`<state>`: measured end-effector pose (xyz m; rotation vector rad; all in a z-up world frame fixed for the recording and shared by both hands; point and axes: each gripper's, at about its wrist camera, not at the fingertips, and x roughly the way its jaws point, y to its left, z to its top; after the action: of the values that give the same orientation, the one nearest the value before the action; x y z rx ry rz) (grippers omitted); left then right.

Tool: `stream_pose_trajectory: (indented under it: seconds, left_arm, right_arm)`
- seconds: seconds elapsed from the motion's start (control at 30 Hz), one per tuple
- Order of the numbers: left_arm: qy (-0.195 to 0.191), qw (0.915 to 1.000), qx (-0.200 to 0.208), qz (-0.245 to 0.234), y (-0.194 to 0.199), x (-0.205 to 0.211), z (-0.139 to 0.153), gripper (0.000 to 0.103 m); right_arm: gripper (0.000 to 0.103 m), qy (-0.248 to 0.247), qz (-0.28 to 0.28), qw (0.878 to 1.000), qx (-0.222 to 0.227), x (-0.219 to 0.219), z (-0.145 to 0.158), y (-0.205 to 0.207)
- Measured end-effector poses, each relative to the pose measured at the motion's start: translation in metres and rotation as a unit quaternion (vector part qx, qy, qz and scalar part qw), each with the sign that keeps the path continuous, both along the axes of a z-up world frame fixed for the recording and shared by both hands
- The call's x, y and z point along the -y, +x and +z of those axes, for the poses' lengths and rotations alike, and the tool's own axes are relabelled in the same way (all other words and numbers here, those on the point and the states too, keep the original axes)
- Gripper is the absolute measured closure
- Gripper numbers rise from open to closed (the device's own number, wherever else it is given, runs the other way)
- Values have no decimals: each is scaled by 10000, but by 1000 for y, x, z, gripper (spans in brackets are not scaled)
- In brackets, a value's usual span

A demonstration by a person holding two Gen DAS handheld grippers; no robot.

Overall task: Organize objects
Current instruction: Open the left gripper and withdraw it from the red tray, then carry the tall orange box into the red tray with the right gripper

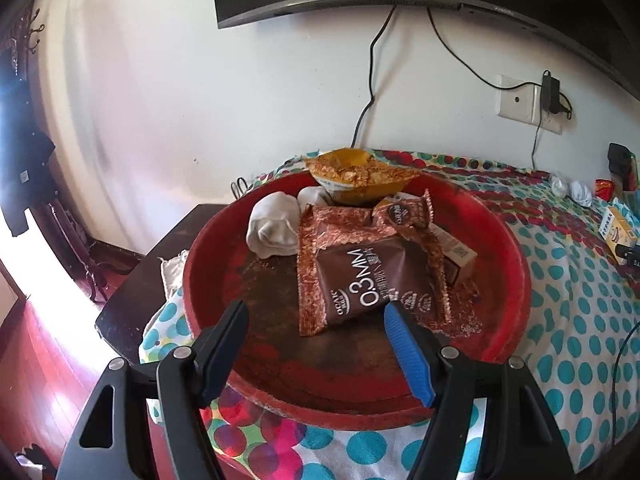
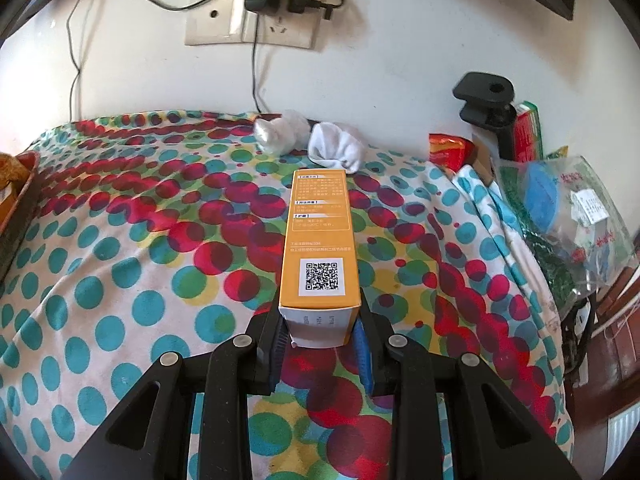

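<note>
The right tongs (image 2: 320, 332) are pinching the near end of a long orange-and-white cardboard box (image 2: 318, 240) above the polka-dot cloth-covered table (image 2: 140, 280), while the left tongs (image 1: 316, 320) are hovering spread over a round red tray (image 1: 508, 248) holding a brown foil snack packet (image 1: 368, 280).

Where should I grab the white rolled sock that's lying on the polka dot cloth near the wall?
Grip the white sock across its bunched middle, coming from above with the jaws astride its narrow width. It lies soft and low on the cloth, apart from the crumpled wrapper beside it.
</note>
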<state>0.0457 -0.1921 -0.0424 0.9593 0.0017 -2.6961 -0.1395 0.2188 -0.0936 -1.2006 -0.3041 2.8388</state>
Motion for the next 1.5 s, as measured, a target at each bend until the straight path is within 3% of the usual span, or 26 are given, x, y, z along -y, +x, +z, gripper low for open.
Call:
stream_pose_trajectory:
  seconds: [0.5,0.73,0.93,1.17,1.5]
  left_arm:
    - [293,9994,84,175,-3,15,-7,31]
    - [456,9985,128,264,-4,23,-10,31]
    - [513,9980,95,346,-3,27,-8,31]
    - [507,9980,108,371,-4,28,-9,31]
    - [557,9976,65,417,-5,34,-7,31]
  right_arm:
    - [76,76,80,9999,7,8,2,4]
    - [76,-205,404,9989,-77,36,26,17]
    - [76,-604,1134,9916,-162,102,48,33]
    - [76,-865,2152,9726,-134,196,65,55]
    - [76,-860,2667,9597,202,279,52,53]
